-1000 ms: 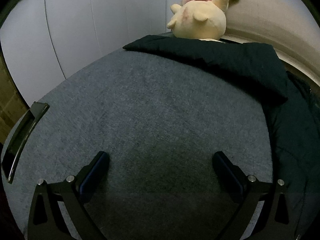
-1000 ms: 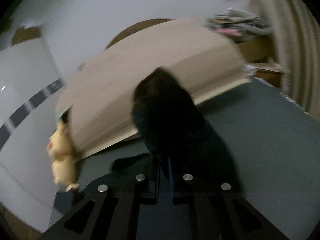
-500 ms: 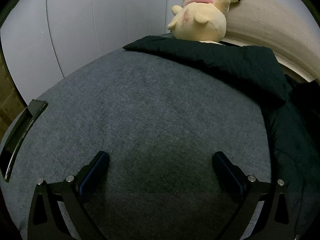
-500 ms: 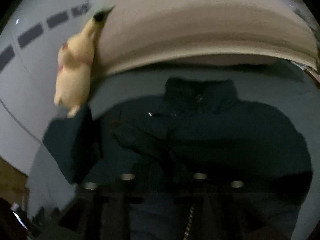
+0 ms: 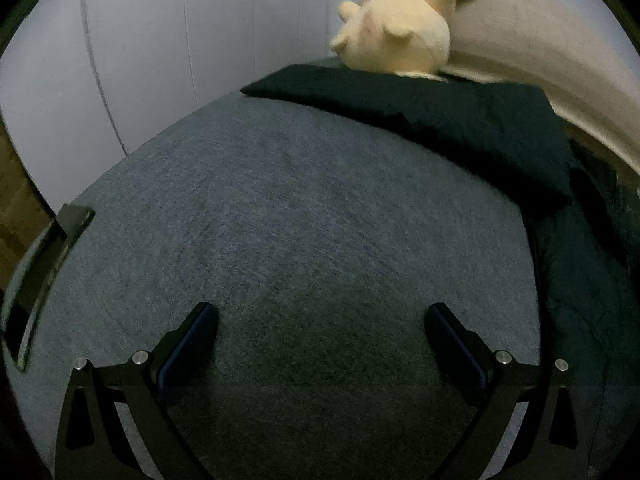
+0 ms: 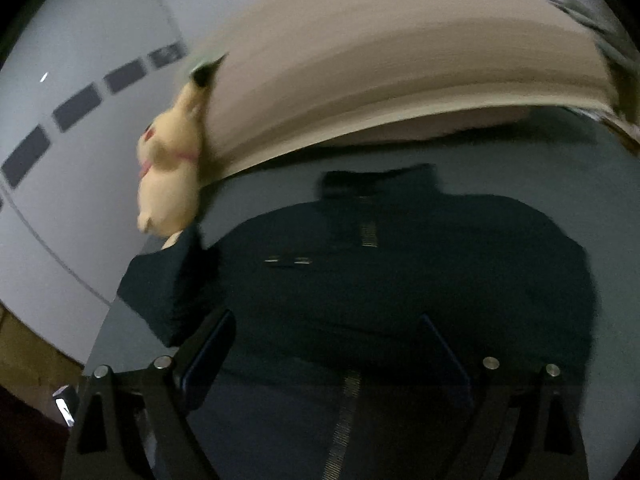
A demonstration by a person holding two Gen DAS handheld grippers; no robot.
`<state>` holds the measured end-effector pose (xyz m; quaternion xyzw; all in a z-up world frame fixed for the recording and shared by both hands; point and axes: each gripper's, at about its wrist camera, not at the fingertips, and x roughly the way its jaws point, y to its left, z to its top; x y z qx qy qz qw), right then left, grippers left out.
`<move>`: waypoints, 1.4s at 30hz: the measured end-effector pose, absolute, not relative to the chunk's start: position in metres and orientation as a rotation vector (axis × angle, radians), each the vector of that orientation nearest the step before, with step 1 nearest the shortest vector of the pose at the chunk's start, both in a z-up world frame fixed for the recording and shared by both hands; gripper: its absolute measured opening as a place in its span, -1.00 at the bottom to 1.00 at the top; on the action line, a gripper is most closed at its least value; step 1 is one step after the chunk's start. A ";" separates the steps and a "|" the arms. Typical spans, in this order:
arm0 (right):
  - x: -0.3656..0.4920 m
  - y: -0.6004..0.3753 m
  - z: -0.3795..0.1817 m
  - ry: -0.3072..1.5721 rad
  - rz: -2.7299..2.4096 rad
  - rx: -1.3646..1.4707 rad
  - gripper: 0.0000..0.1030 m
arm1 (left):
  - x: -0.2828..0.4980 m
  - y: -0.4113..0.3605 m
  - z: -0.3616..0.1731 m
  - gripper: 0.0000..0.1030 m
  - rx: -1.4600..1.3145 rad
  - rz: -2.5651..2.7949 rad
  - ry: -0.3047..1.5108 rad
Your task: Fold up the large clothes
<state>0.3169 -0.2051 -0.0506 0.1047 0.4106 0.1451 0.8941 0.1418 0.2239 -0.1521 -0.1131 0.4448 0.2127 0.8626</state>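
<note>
Jacket point(image 6: 400, 264) dark, zipped, flat on bed | left tongs point(image 5: 322, 324) apart | right tongs point(image 6: 324, 332) apart

Background items. A cream-yellow plush toy point(image 5: 394, 28) (pink collar, dark-tipped ear) leans against the beige padded headboard point(image 5: 560, 52) at the far edge of the bed point(image 5: 280, 220), whose cover is grey-blue and finely textured. White wardrobe panels point(image 5: 160, 52) rise behind. A dark, glossy flat object point(image 5: 44, 280), possibly a phone or tray, lies at the bed's left edge. Wooden flooring point(image 5: 18, 204) shows below the panels.
</note>
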 end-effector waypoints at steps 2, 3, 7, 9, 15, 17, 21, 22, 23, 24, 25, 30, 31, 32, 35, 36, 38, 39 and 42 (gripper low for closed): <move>0.305 -0.249 -0.058 0.847 0.243 0.252 0.83 | 0.148 0.221 -0.136 1.00 -0.219 0.435 0.951; 0.301 -0.264 -0.062 0.847 0.216 0.263 0.83 | 0.148 0.214 -0.120 1.00 -0.217 0.407 0.916; 0.281 -0.334 -0.092 0.855 0.125 0.378 0.83 | 0.177 0.158 -0.054 1.00 -0.179 0.169 0.833; 0.272 -0.358 -0.104 0.855 0.106 0.433 0.83 | 0.207 0.126 -0.038 1.00 -0.209 0.002 0.857; 0.246 -0.406 -0.120 0.848 0.091 0.488 0.83 | 0.320 0.049 -0.060 1.00 -0.248 -0.181 0.985; 0.237 -0.423 -0.120 0.839 0.081 0.496 0.83 | 0.343 0.039 -0.077 1.00 -0.269 -0.166 1.034; 0.222 -0.447 -0.121 0.833 0.060 0.508 0.83 | 0.375 0.028 -0.111 1.00 -0.337 -0.123 1.108; 0.221 -0.450 -0.121 0.833 0.060 0.508 0.83 | 0.378 0.026 -0.117 0.96 -0.347 -0.109 1.120; 0.222 -0.452 -0.121 0.834 0.059 0.510 0.83 | 0.376 0.028 -0.123 0.59 -0.356 -0.101 1.125; 0.225 -0.453 -0.121 0.834 0.060 0.512 0.83 | 0.380 0.028 -0.132 0.14 -0.352 -0.083 1.150; 0.229 -0.449 -0.121 0.835 0.062 0.513 0.83 | 0.378 0.026 -0.139 -0.32 -0.332 -0.059 1.182; 0.248 -0.455 -0.124 0.841 0.074 0.530 0.83 | 0.361 0.031 -0.116 -0.76 -0.239 -0.035 1.076; 0.253 -0.458 -0.124 0.840 0.071 0.533 0.83 | 0.356 0.035 -0.113 -0.76 -0.236 -0.022 1.054; 0.261 -0.460 -0.124 0.833 0.070 0.544 0.83 | 0.353 0.037 -0.115 -0.77 -0.225 -0.012 1.055; 0.291 -0.465 -0.127 0.847 0.085 0.608 0.83 | 0.348 0.037 -0.128 -0.76 -0.211 -0.008 1.070; 0.301 -0.466 -0.128 0.843 0.077 0.630 0.83 | 0.346 0.037 -0.136 -0.76 -0.204 -0.003 1.075; 0.329 -0.465 -0.135 0.869 0.109 0.690 0.83 | 0.343 0.044 -0.138 -0.76 -0.203 -0.006 1.067; 0.341 -0.462 -0.137 0.878 0.119 0.700 0.83 | 0.344 0.042 -0.139 -0.76 -0.197 -0.006 1.067; 0.378 -0.453 -0.147 0.911 0.164 0.754 0.83 | 0.347 0.039 -0.141 -0.75 -0.188 -0.010 1.065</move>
